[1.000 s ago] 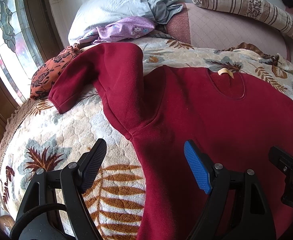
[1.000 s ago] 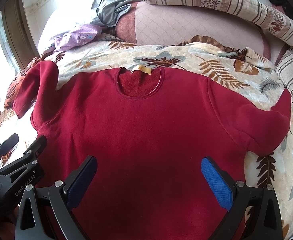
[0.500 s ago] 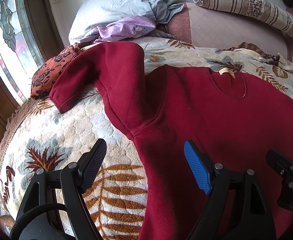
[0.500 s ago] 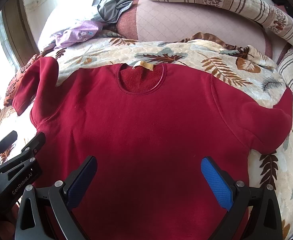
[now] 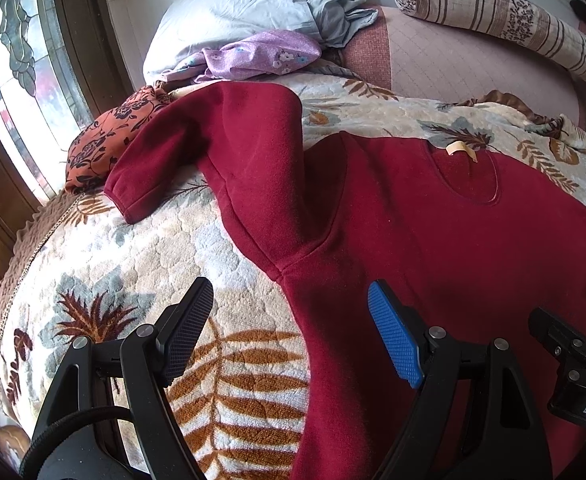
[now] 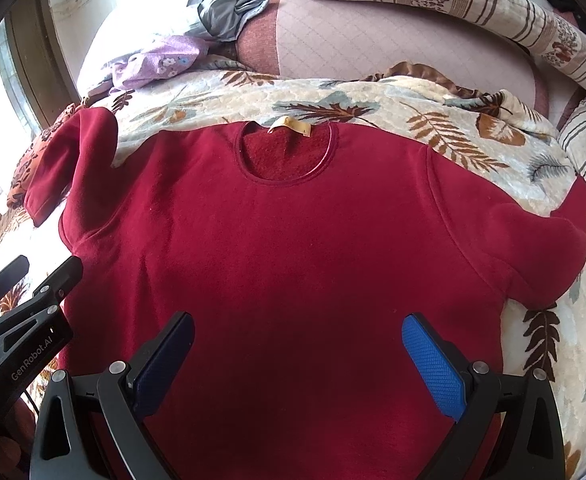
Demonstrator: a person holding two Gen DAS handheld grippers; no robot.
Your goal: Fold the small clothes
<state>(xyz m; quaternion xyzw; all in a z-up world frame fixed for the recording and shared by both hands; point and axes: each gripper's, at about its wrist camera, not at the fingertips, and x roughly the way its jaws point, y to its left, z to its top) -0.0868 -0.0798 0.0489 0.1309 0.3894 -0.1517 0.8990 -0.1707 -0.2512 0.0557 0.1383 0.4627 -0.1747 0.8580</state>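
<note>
A dark red fleece sweater (image 6: 293, 248) lies spread flat, face up, on a leaf-patterned blanket (image 6: 373, 100), its collar with a yellow tag (image 6: 289, 125) at the far side. Its left sleeve (image 5: 197, 148) bends up and back toward the window; the right sleeve (image 6: 541, 248) folds near the blanket's right edge. My left gripper (image 5: 289, 324) hovers open over the sweater's left side seam, below the armpit. Above the lower middle of the sweater's body, my right gripper (image 6: 297, 344) is open too. Neither holds anything.
A grey-blue pillow (image 5: 253, 4) and a purple flowered cloth (image 5: 261, 56) lie at the back left. An orange flowered cloth (image 5: 105, 140) sits by the window. A striped bolster (image 6: 473, 4) runs along the back right over a pink quilted cushion (image 6: 373, 40).
Both grippers have drifted slightly back and down, so the sweater sits a little higher in each view. Jaws stayed open; the sweater has not moved.
</note>
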